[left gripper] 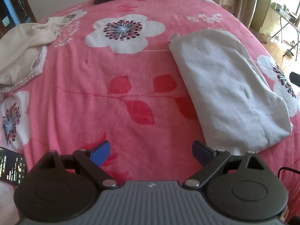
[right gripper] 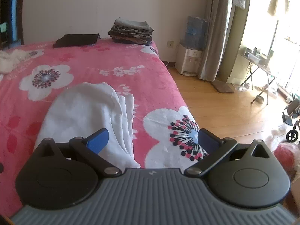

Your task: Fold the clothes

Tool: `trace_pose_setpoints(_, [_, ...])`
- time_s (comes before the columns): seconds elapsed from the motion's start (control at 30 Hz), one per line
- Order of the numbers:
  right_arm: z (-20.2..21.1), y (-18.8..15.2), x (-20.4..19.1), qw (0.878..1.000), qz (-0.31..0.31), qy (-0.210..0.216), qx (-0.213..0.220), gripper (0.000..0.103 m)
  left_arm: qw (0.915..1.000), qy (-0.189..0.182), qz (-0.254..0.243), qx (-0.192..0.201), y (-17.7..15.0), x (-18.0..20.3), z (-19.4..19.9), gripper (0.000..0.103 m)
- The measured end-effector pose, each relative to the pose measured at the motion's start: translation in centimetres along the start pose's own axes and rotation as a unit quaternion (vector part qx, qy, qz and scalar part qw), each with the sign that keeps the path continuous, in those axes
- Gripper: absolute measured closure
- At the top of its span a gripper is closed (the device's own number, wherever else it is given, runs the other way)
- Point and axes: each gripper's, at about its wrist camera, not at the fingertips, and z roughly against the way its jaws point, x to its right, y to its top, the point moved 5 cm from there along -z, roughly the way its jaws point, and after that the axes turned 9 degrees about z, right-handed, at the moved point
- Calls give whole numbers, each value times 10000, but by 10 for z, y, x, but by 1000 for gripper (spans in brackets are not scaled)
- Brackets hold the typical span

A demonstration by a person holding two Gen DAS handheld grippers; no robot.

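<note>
A folded white garment [left gripper: 228, 86] lies on the pink flowered bedspread [left gripper: 116, 71], right of centre in the left wrist view. My left gripper [left gripper: 151, 152] hovers open over bare bedspread, just left of the garment's near corner. In the right wrist view the same white garment [right gripper: 84, 110] lies ahead and to the left. My right gripper [right gripper: 152, 139] is open above its near edge, the left finger over the cloth and the right finger over a printed flower. A crumpled cream garment [left gripper: 24, 45] with lace trim lies at the far left.
A black folded item [right gripper: 76, 39] and a stack of folded clothes [right gripper: 131, 31] sit at the bed's far end. A phone [left gripper: 11, 166] lies near my left gripper. The bed edge [right gripper: 180, 93] drops to a wooden floor with a water dispenser [right gripper: 189, 61] and a folding table [right gripper: 260, 69].
</note>
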Motion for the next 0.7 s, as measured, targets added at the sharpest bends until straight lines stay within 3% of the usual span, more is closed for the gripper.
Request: trace_pose_setpoints(0.7, [5, 0, -5, 9999, 117, 71, -39, 1, 9998, 188, 0, -76, -2, -2, -3, 8])
